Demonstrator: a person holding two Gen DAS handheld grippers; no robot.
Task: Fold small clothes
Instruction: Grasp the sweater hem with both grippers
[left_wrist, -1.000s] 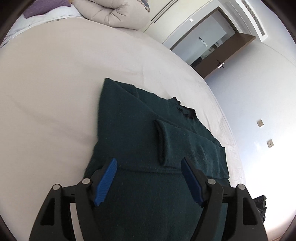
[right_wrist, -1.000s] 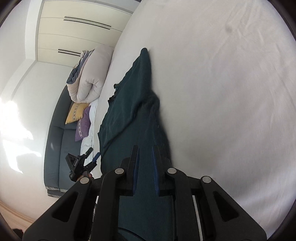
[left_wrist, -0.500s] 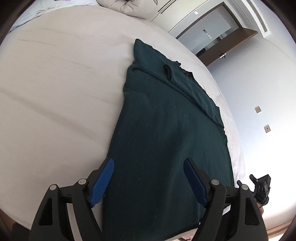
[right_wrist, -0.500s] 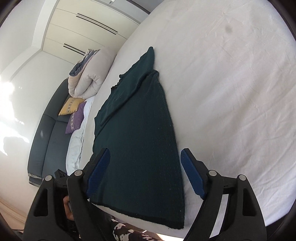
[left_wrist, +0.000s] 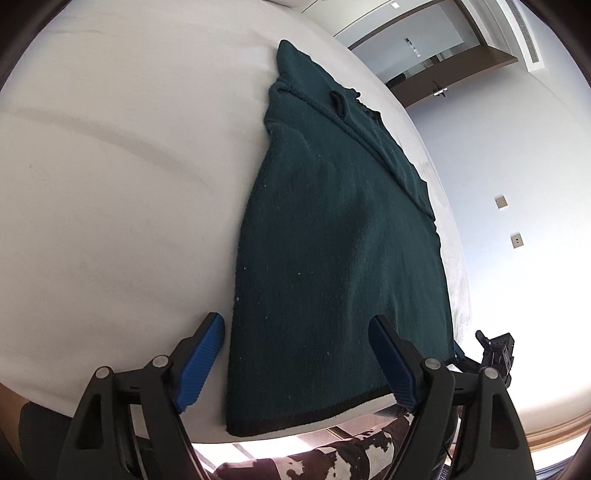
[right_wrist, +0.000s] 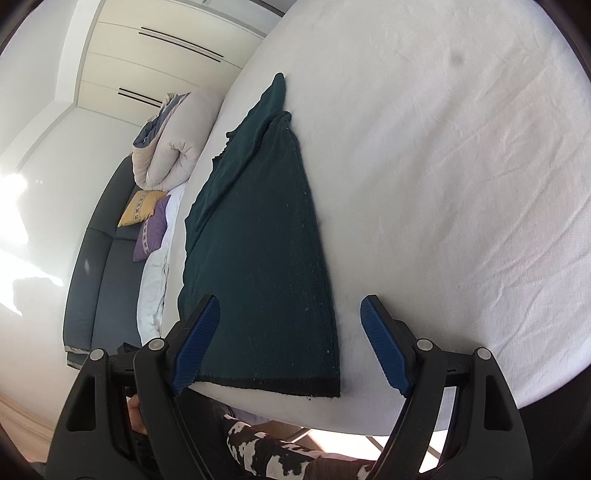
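Observation:
A dark green knit sweater (left_wrist: 332, 236) lies flat on the white bed (left_wrist: 110, 184), sleeves folded in over its body, hem at the near edge. It also shows in the right wrist view (right_wrist: 258, 243). My left gripper (left_wrist: 295, 362) is open and empty, hovering over the hem's left part. My right gripper (right_wrist: 288, 343) is open and empty, over the hem's right corner. The right gripper's body shows at the far right of the left wrist view (left_wrist: 495, 350).
The bed's near edge (right_wrist: 369, 410) runs just beyond the hem. A rolled duvet (right_wrist: 173, 147), a yellow cushion (right_wrist: 142, 208) and a purple cushion (right_wrist: 151, 236) lie on a dark sofa (right_wrist: 99, 277) left. A doorway (left_wrist: 417, 55) stands beyond the bed.
My right gripper let go of the sweater and opened. Both grippers drew back toward the hem, so the sweater now lies full length on the bed.

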